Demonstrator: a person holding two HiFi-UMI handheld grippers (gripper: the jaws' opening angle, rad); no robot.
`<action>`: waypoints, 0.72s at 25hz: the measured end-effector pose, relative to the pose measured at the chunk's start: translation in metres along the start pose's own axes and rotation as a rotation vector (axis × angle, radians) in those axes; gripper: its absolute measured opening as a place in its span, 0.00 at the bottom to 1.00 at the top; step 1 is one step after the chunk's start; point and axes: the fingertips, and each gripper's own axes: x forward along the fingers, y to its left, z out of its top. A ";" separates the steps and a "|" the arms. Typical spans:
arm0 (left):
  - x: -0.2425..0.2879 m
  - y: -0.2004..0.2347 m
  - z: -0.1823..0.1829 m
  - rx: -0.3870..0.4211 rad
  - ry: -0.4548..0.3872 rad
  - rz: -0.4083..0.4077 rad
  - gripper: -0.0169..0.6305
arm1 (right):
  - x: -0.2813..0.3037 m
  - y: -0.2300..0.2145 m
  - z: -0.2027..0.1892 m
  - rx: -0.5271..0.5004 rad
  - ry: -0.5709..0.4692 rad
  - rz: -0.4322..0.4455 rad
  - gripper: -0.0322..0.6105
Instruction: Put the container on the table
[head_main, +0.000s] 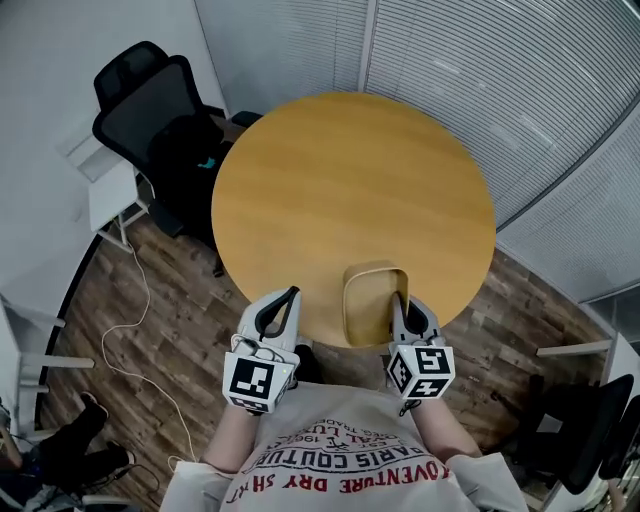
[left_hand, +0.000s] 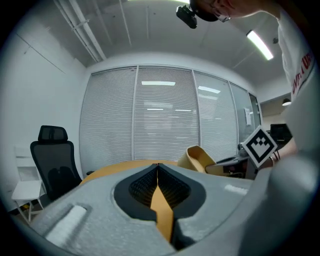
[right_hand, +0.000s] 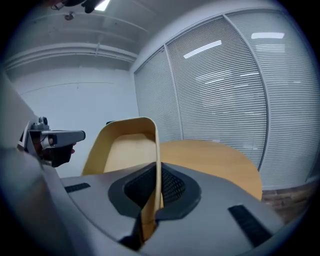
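Note:
A tan open container (head_main: 372, 300) hangs tilted over the near edge of the round wooden table (head_main: 350, 180). My right gripper (head_main: 400, 298) is shut on its right wall. In the right gripper view the thin wall of the container (right_hand: 125, 145) runs between the jaws of that gripper (right_hand: 159, 172), with the table (right_hand: 215, 160) beyond. My left gripper (head_main: 292, 292) is just left of the container at the table's edge, shut with nothing in it. In the left gripper view its tips (left_hand: 158, 166) meet, and the container (left_hand: 197, 159) shows to the right.
A black office chair (head_main: 150, 110) stands at the table's far left, beside a small white stand (head_main: 110, 190). A white cable (head_main: 140, 300) trails over the wood floor. Slatted glass walls (head_main: 520, 90) curve behind the table. Another dark chair (head_main: 580, 430) is at the lower right.

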 end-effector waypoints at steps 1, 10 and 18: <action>0.009 0.016 0.003 0.000 0.001 -0.012 0.04 | 0.013 0.004 0.005 0.014 0.001 -0.016 0.07; 0.086 0.106 0.006 0.010 0.005 -0.160 0.04 | 0.096 0.019 0.028 0.083 -0.002 -0.163 0.07; 0.142 0.124 -0.024 -0.031 0.056 -0.266 0.04 | 0.156 -0.003 -0.018 0.135 0.153 -0.269 0.07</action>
